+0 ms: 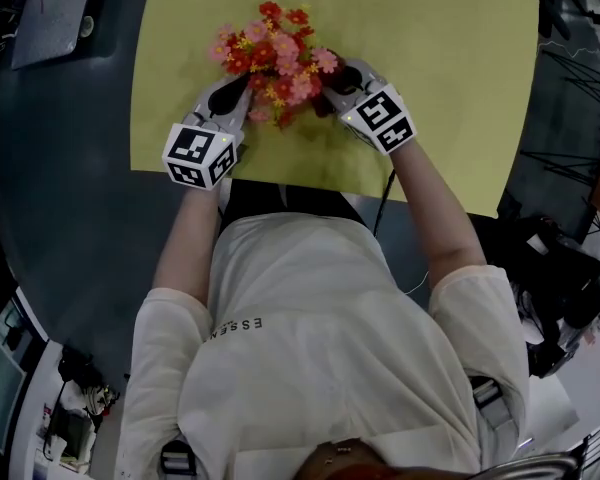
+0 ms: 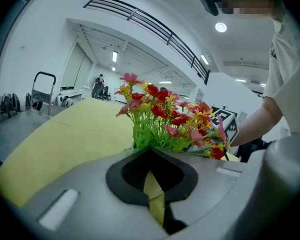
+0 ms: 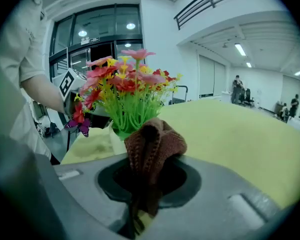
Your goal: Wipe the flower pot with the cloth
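Red, pink flowers [image 1: 276, 50] fill a largely hidden, seemingly pale pot [image 3: 101, 143].

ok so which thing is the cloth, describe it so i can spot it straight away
Find the big yellow mat, then the bunch of red, pink and yellow flowers standing on it. The cloth is right beside those flowers, pinched in the right gripper. It is a small brown knitted wad, the only dark, ribbed fabric next to the bright petals and green stems.
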### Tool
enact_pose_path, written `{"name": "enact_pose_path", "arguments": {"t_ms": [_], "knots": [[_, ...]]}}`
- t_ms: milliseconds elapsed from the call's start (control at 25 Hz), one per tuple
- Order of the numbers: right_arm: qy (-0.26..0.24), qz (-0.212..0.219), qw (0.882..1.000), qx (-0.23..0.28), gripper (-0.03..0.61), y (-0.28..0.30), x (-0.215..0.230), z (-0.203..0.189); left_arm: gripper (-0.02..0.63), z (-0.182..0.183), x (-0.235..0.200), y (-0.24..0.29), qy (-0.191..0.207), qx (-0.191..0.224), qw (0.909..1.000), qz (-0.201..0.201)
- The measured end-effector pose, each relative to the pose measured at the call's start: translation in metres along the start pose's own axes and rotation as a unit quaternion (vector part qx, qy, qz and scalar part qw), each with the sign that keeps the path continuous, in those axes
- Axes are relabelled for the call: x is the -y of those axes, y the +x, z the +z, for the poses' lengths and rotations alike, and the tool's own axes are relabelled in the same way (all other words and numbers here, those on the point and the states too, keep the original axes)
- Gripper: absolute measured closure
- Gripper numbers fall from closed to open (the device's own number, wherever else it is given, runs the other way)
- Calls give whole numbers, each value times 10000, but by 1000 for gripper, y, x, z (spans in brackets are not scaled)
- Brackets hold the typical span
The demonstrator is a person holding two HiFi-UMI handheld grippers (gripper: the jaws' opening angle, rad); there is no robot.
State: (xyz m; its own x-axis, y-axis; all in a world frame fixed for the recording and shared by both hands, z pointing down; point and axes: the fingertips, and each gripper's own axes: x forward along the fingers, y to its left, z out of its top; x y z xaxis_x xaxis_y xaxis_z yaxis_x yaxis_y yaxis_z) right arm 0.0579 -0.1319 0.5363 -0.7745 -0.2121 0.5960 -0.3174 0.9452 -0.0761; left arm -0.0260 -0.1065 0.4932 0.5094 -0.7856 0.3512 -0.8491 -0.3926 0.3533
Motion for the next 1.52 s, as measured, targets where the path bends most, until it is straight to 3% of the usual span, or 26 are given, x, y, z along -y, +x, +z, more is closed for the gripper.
{"name": "enact_pose_path", "arguments": {"t_ms": [560,880,1040,1240,1360,1520], "knots": [[976,-419,9943,38,521,-12,-38,-12,601,4,-6,0,161,-8,9999,-47],[1047,-120,9944,-33,520,-14,-85,-16,601,2,-3,-5,157,-71,9992,-362],[1242,-404,9914,-9,521,-27,-56,-14,601,1,-1,-6,190,-246,9977,-603],[1076,-592,9924,-31,521,-41,0,-11,600,2,2,-8,206,-284,9989,-315],[752,-368,9965,1,521,-37,32,-2,600,-4,6,-5,31,-259,9996,-57],[278,286,9991,113,522,-17,60,19,600,-4,12,-2,-239,-132,9990,358]]}}
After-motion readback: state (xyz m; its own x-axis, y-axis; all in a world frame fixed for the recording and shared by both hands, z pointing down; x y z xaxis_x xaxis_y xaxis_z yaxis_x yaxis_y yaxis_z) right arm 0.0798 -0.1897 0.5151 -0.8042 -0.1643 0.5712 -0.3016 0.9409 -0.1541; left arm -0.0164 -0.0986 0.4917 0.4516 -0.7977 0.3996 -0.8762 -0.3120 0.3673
